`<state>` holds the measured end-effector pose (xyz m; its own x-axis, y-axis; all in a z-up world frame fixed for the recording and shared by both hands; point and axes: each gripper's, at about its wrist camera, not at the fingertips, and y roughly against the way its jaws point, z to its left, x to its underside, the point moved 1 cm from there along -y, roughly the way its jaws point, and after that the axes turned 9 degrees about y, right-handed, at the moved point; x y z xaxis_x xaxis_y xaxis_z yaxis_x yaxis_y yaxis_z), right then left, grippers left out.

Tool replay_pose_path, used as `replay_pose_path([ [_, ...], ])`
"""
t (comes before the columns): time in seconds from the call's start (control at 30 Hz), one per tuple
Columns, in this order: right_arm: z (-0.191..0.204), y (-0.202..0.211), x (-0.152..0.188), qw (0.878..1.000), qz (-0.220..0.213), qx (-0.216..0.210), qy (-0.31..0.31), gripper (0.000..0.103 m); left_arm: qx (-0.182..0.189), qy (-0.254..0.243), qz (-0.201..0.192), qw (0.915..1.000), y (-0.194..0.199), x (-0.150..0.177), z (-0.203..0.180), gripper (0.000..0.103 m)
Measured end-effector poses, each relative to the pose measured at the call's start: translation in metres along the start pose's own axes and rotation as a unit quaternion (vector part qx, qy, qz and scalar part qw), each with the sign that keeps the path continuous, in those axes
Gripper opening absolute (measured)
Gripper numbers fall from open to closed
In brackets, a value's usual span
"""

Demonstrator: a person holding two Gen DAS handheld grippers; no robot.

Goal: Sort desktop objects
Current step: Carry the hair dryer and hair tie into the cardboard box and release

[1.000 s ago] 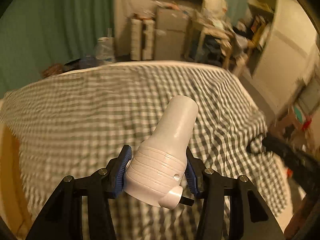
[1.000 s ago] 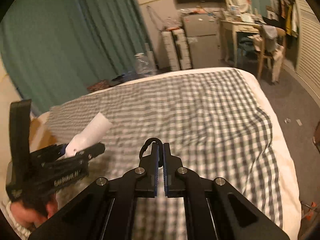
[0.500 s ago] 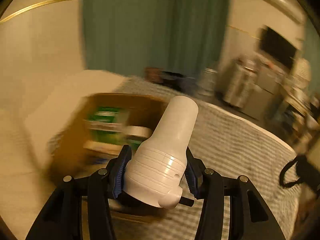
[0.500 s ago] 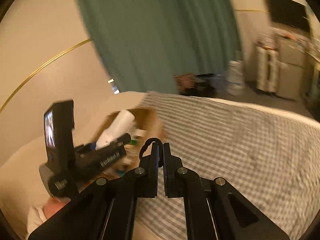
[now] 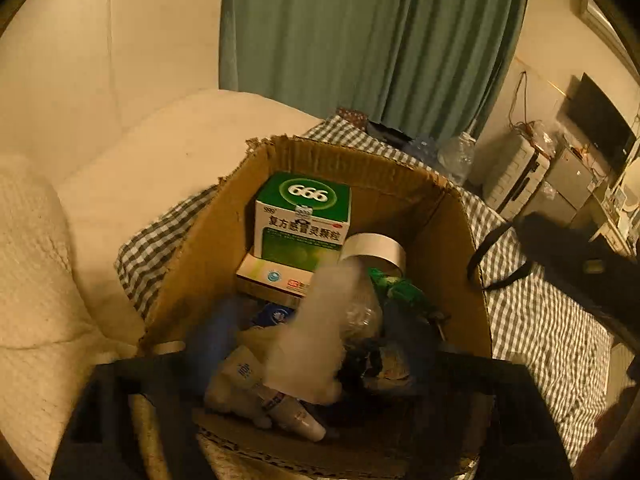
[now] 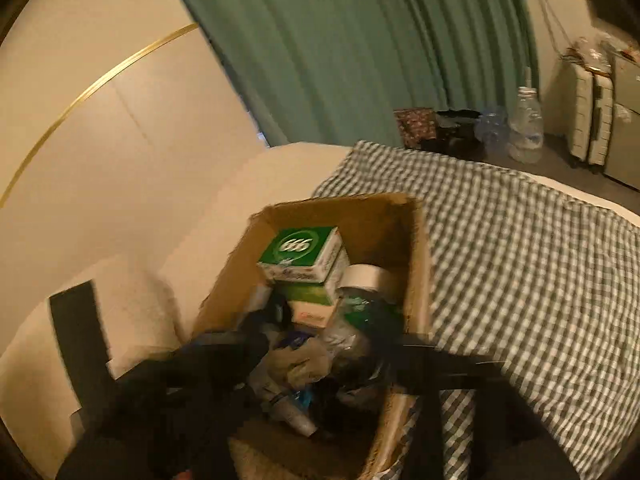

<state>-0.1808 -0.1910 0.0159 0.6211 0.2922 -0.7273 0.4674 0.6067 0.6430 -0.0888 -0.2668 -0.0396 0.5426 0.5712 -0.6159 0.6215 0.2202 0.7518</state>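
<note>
- Left gripper (image 5: 316, 344) hangs over the cardboard box (image 5: 440, 208); its jaws are opening, and the blurred white bottle (image 5: 316, 332) sits between them, pads off it.
- Right gripper (image 6: 320, 364) hangs over the same box, jaws opening, no clear object between them.
- The box stands on the checked bedspread (image 6: 520, 248) and holds a green carton (image 5: 304, 216) and a tape roll (image 5: 376, 248).
</note>
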Motion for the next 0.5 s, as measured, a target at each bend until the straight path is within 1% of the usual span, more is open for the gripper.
replay_pose_path([
  [0.03,-0.003,0.002,-0.004,1.0,-0.003,0.011,-0.002,0.092,-0.002,0.001,0.001,1.0,0.001,-0.002,0.002,0.103],
  [0.1,-0.011,0.015,-0.008,0.999,-0.014,0.026,-0.016,0.092,-0.01,-0.001,0.014,0.9999,0.001,-0.006,0.004,0.103],
  [0.17,-0.018,0.029,-0.01,0.999,-0.016,0.03,-0.041,0.092,-0.011,-0.004,0.015,0.9998,0.005,-0.009,0.004,0.103],
  [0.2,-0.023,0.042,-0.011,0.998,-0.025,0.012,-0.055,0.092,-0.007,-0.007,0.013,0.9999,0.009,-0.009,0.002,0.103],
  [0.23,-0.024,0.05,-0.012,0.998,-0.028,0.007,-0.057,0.092,-0.004,-0.009,0.011,0.9999,0.016,-0.008,0.0,0.103],
  [0.27,-0.024,0.063,-0.013,0.998,-0.031,0.019,-0.052,0.092,0.0,-0.013,0.009,0.9999,0.021,-0.011,-0.002,0.103],
  [0.3,-0.023,0.078,-0.013,0.998,-0.033,0.045,-0.041,0.092,0.007,-0.022,0.005,0.9997,0.031,-0.01,-0.008,0.103],
  [0.4,-0.022,0.126,-0.004,0.994,-0.048,0.098,-0.016,0.092,0.02,-0.055,-0.031,0.9978,0.065,-0.01,-0.021,0.103],
  [0.43,-0.023,0.141,0.001,0.991,-0.053,0.119,-0.009,0.094,0.029,-0.068,-0.044,0.9963,0.079,-0.007,-0.028,0.103],
  [0.5,-0.028,0.176,0.021,0.983,-0.066,0.173,0.0,0.097,0.05,-0.092,-0.048,0.9934,0.096,0.001,-0.04,0.103],
])
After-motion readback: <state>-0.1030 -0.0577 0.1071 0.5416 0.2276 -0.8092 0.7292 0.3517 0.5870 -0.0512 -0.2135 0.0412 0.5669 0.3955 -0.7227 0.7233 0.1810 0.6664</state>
